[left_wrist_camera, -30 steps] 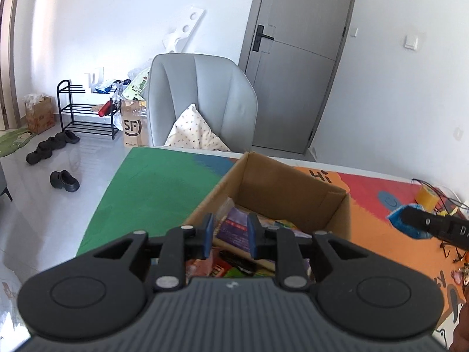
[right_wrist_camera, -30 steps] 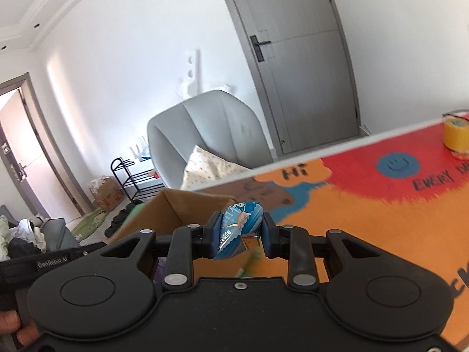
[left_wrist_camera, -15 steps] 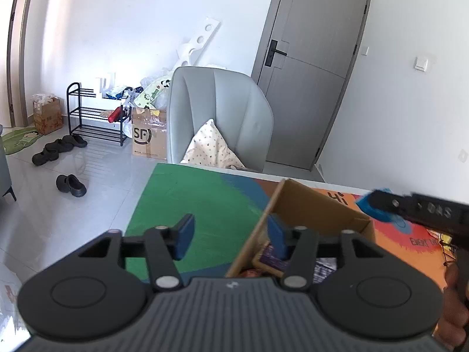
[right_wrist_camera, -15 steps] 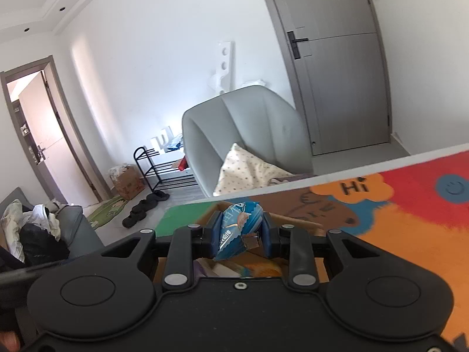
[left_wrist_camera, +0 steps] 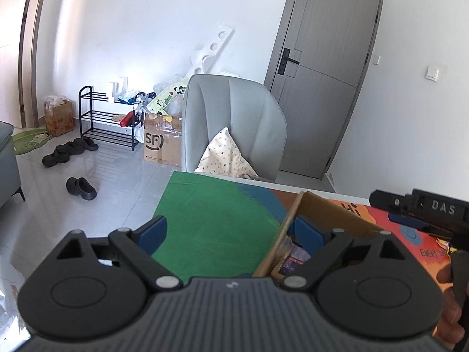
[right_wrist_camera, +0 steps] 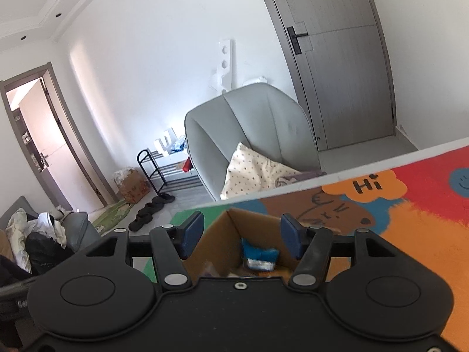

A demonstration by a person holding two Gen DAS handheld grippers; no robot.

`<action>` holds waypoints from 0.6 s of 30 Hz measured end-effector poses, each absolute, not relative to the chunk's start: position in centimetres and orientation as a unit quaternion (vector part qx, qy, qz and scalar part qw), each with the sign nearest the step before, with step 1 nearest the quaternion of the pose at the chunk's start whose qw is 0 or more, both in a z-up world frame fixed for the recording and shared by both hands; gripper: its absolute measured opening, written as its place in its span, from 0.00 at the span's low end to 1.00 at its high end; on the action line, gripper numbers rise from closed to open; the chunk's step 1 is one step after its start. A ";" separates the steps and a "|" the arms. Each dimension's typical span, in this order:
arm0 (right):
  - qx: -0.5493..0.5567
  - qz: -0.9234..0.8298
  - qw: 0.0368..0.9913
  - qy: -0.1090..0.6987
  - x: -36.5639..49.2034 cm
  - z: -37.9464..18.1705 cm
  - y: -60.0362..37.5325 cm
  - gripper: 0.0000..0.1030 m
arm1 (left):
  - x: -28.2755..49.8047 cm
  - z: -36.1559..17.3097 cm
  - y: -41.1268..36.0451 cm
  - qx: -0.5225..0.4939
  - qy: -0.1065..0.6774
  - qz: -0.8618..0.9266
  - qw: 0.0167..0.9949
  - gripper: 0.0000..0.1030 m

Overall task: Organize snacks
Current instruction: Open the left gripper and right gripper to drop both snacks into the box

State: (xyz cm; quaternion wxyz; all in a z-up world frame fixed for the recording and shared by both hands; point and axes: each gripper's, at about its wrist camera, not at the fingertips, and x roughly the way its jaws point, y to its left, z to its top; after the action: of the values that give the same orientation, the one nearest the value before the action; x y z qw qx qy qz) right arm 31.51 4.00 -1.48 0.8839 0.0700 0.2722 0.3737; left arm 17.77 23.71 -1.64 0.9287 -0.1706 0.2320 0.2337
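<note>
Cardboard box (right_wrist_camera: 225,228) sits on the colourful mat (right_wrist_camera: 410,220). Right gripper (right_wrist_camera: 240,234) above the box, jaws opening, nothing between the pads. Blue snack packet (right_wrist_camera: 259,255) lies inside the box. Left gripper (left_wrist_camera: 231,231) straddles the box's left wall, jaws opening wide, pinching nothing.

The right gripper (right_wrist_camera: 240,236) hangs over the cardboard box (right_wrist_camera: 222,228) near the table's (right_wrist_camera: 425,234) far edge, jaws opening; a blue snack packet (right_wrist_camera: 259,256) lies inside.

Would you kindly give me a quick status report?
Both tongs, left and right, opening, empty. Blue snack packet inside cardboard box. Nothing in the way.
</note>
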 end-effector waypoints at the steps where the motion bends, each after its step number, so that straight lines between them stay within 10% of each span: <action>1: 0.068 0.371 0.884 0.274 31.4 -1.5 3.6 0.57 | 17.9 -1.6 23.5 -0.171 0.235 0.233 0.928 0.93; 6: 0.071 0.362 0.886 0.281 30.8 -1.5 1.5 0.59 | 17.8 -0.9 21.9 -0.170 0.240 0.218 0.931 0.94; 18: 0.099 0.332 0.893 0.288 28.7 -1.7 -6.1 0.98 | 17.9 -0.3 16.5 -0.164 0.264 0.180 0.933 0.97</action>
State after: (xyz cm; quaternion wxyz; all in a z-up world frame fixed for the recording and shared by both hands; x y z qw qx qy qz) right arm 28.68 -6.07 -1.66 0.8930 0.0988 0.2878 0.3316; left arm 17.91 16.49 -0.30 0.9333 -0.1638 0.2640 0.1802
